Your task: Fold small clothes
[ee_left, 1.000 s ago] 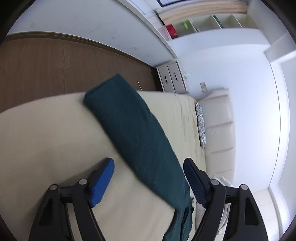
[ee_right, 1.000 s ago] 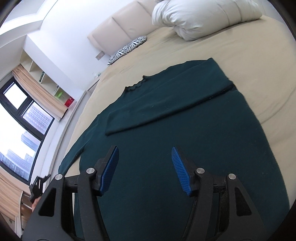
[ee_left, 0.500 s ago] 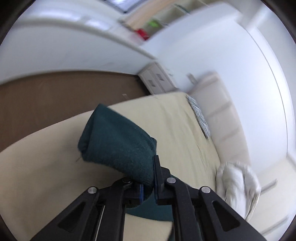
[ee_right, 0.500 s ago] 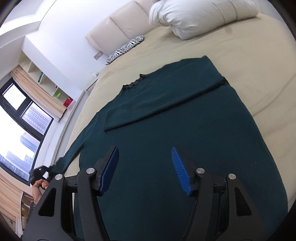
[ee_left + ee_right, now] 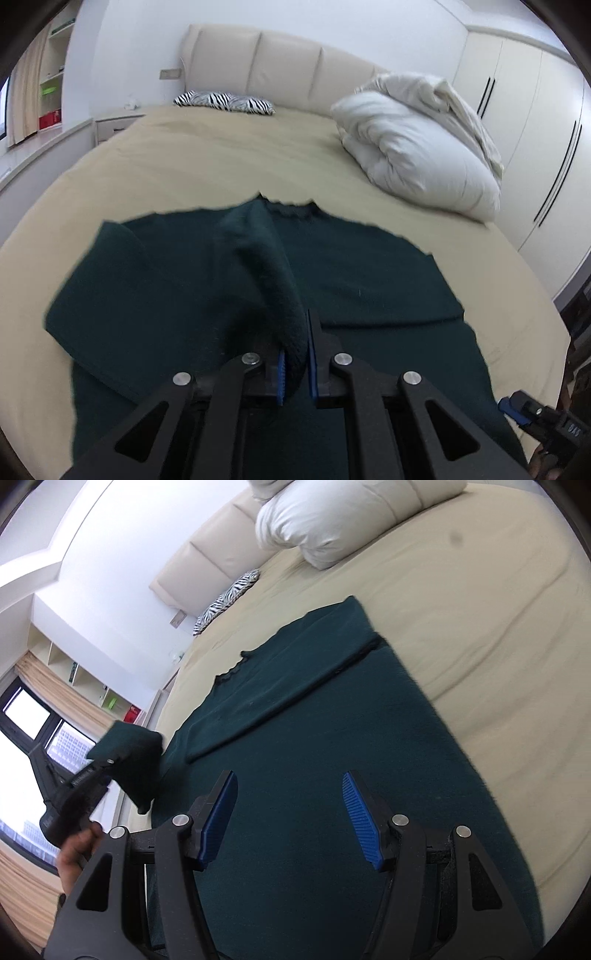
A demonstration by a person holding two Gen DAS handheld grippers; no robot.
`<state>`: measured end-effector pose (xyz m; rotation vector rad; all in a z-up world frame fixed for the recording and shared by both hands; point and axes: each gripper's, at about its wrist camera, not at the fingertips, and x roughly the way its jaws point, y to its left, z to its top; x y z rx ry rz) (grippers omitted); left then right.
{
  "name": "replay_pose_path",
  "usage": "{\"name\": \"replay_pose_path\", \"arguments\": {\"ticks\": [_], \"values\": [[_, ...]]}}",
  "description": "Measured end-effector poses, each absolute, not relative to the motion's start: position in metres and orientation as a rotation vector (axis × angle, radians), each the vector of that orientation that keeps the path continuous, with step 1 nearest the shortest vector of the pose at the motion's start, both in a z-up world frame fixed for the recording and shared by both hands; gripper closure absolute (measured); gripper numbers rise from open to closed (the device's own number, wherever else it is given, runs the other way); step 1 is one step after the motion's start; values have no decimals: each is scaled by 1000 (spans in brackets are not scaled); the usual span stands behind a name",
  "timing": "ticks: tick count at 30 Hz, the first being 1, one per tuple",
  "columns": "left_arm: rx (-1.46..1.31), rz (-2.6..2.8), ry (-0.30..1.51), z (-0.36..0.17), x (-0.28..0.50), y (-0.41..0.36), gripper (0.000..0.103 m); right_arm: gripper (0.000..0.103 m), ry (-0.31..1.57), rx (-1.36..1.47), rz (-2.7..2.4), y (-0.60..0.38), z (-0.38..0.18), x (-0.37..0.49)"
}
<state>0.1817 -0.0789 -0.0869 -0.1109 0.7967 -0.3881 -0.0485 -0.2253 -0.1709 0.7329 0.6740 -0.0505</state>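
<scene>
A dark green sweater [image 5: 369, 280] lies flat on the beige bed [image 5: 207, 162], collar toward the headboard; it also shows in the right wrist view [image 5: 314, 760]. One sleeve [image 5: 295, 686] lies folded across its chest. My left gripper [image 5: 295, 363] is shut on the other sleeve [image 5: 266, 266] and holds it lifted over the sweater's body. In the right wrist view the left gripper [image 5: 107, 764] shows at the left with the sleeve [image 5: 136, 753] draped on it. My right gripper [image 5: 290, 819] is open and empty above the sweater's lower part.
A white folded duvet [image 5: 417, 147] lies at the bed's far right. A zebra-striped pillow [image 5: 225, 101] lies by the padded headboard [image 5: 280, 59]. A nightstand [image 5: 114, 125] and window ledge stand left of the bed, wardrobes [image 5: 535, 122] to the right.
My left gripper closed on the sleeve that lay stretched out at the bed's edge, lifted it and swung round with it over the sweater. My right gripper stayed open, shifting slightly.
</scene>
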Motion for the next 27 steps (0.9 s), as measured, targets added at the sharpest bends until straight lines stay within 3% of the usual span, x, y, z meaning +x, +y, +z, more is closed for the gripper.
{"name": "replay_pose_path", "arguments": {"ticks": [4,8,18,24,25,27], "values": [[-92,-406,905,-130,172,-97,55,44,692,769,-96,-244,-185,-51],[-88,-423,894,-123,156,-84,20,42,714,765,-98,-246,-195,-43],[-168,-388,855,-121,112,-2,17,29,818,726,106,-195,-189,59],[-292,-295,838,-121,113,52,17,26,933,698,66,-163,-214,114],[-306,-288,830,-119,114,59,17,28,928,672,69,-157,-211,117],[-336,-275,831,-121,119,70,17,47,945,620,90,-136,-205,118]]}}
